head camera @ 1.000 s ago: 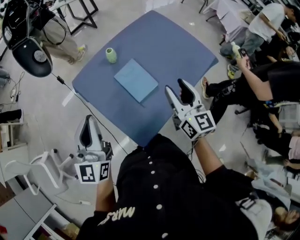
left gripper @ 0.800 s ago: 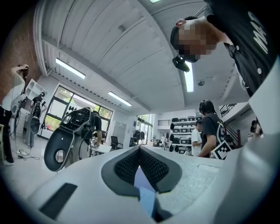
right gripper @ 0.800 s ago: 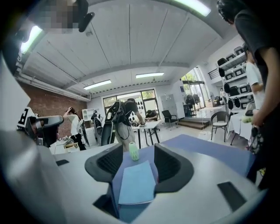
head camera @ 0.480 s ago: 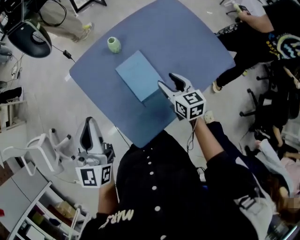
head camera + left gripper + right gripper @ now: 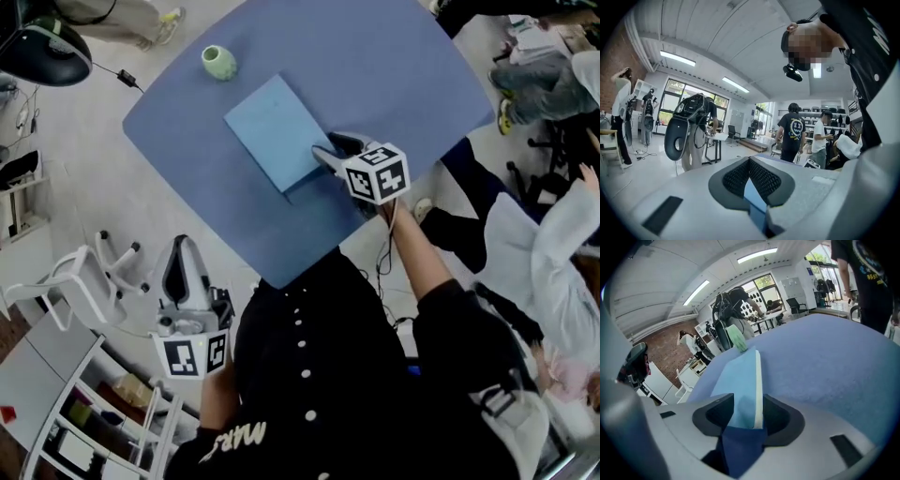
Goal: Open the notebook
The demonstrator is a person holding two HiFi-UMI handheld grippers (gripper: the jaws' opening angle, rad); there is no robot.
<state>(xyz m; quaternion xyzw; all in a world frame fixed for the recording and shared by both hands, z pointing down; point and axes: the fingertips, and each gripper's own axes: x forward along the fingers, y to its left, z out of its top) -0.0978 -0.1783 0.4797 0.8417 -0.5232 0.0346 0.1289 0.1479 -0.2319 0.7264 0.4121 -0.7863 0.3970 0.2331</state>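
Lab floor with people around the edges. Blue table (image 5: pixel 394 75) is right in front of me. On it are a small green vase (image 5: pixel 218 63) at the far-left corner and the notebook (image 5: pixel 272 127), which lies flat and closed near the table's middle.

Key relation: the notebook runs straight away from my right gripper (image 5: pixel 323 153). In the right gripper view its long axis heads directly out from the jaws toward the vase. I'm at its near right edge, low to the table.

The right jaws stand apart with the notebook's near end between them. One pad is on the cover side and the other on the side where the white page block shows. I can't confirm pad contact and nothing looks clamped, so I read it as straddling, not gripping.

My left gripper (image 5: pixel 183 258) is well off the table, down by my left side and pointing out into the room. Its jaws are together with nothing in them. The right is clearly the working hand and the left is too far away to pin the book.

Notebook look: plain light-blue cover, thin and rectangular, with no visible print or clasp. The white page edge (image 5: pixel 759 385) runs down its right side in the right gripper view, so that's likely the opening side, with the spine opposite.

Judgement: next I need to catch only the cover at that edge and swing it over toward the spine. The risk is that the thin book slides on the table or several pages come up too.
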